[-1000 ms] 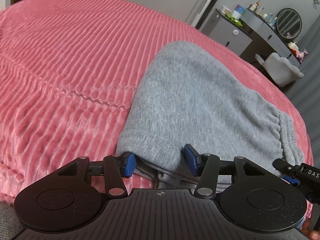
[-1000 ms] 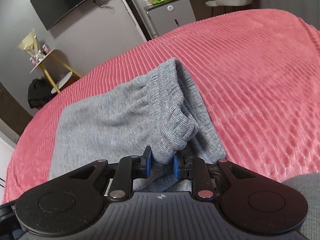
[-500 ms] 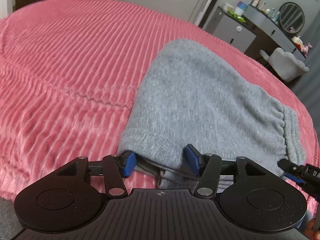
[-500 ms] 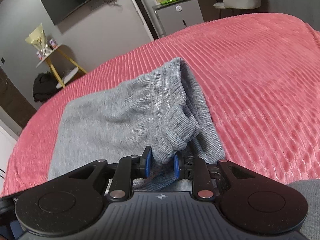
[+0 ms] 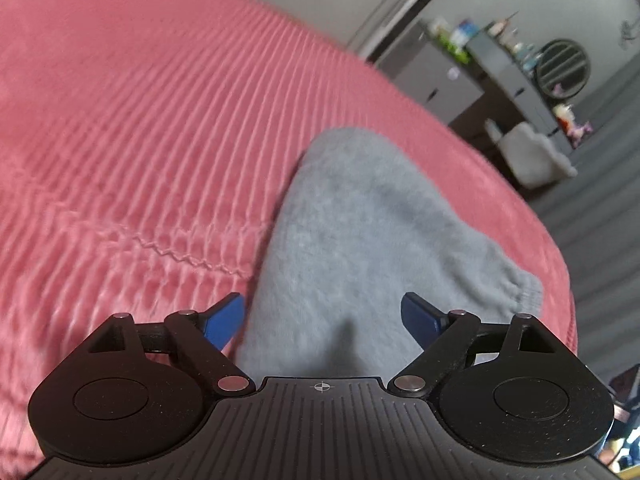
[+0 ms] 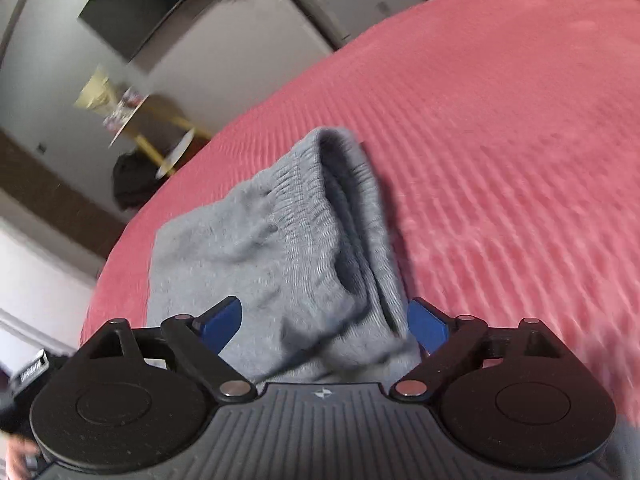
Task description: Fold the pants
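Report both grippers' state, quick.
Left gripper: open, jaws just opened, gray pants released.
Right gripper: open, jaws just opened; waistband lies loose between them.

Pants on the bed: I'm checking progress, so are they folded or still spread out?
Folded. The grey pants lie as a compact stack on the pink bedspread, layered edges showing at the waistband; both grippers have just opened.
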Available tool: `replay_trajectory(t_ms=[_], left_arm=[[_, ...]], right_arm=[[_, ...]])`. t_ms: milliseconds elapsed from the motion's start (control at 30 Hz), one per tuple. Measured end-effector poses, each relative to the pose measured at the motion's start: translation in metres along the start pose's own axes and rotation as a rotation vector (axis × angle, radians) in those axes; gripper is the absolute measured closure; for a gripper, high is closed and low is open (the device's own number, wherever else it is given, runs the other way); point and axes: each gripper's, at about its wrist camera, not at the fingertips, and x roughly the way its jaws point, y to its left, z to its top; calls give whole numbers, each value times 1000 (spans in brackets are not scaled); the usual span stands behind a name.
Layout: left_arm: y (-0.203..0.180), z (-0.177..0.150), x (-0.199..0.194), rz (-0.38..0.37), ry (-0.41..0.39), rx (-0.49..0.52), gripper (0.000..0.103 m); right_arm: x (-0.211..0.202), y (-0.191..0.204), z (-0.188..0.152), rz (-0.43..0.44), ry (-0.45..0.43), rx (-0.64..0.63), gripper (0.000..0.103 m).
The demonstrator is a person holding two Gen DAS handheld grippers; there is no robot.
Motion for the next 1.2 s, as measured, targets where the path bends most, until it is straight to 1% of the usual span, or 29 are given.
replay_trajectory(t_ms=[67,100,167,267,367,467,500,533,600,633,700,733,767,800,833,867,900,933,1000,1100,1200], left_arm=[[6,8,19,-34,46,-5,13],[8,13,30,-57,72,-3,14],[9,19,48,-69,107,24,15],[3,28,72,-105,159,92,14],[-10,32,88,-130,173,182,9],[-20,39,100,-157,164,246,9],[-20,41,105,-160,167,248,9],[-20,42,109,-165,163,243,9],[-19,43,114,-174,144,229,7],[-18,41,114,-173,132,215,7],[-21,39,112,-162,105,211,8],[-24,35,109,-151,89,230,16],[-26,33,105,-150,74,261,29],[-28,32,101,-147,65,276,32],[-29,32,96,-147,60,266,41],[-29,34,92,-150,53,248,48],[-29,38,88,-157,45,224,52],[-29,42,83,-171,35,201,58],[-34,54,79,-204,15,167,60],[-50,73,70,-220,-38,190,61],[-67,96,64,-220,-86,206,59]], right_arm=[[23,-6,9,29,60,-2,12],[31,-10,13,37,71,-4,11],[45,-18,22,45,99,-17,11],[61,-31,31,139,144,7,11],[74,-31,39,189,179,-20,11],[87,-32,48,239,213,-31,16],[90,-34,52,263,226,-27,21],[92,-36,55,281,236,-11,24],[98,-40,59,314,249,34,24],[101,-40,61,313,255,34,24],[105,-29,61,267,258,2,23],[105,-23,61,236,255,-8,24],[104,-19,60,214,246,-11,25],[100,-14,58,187,226,-26,38],[96,-7,56,160,206,-58,45],[93,-2,55,155,192,-77,48],[89,2,54,168,177,-84,50],[84,6,56,181,162,-81,51],[76,16,63,207,134,-78,51],[64,32,81,262,82,-74,52],[55,45,103,271,13,-103,52]])
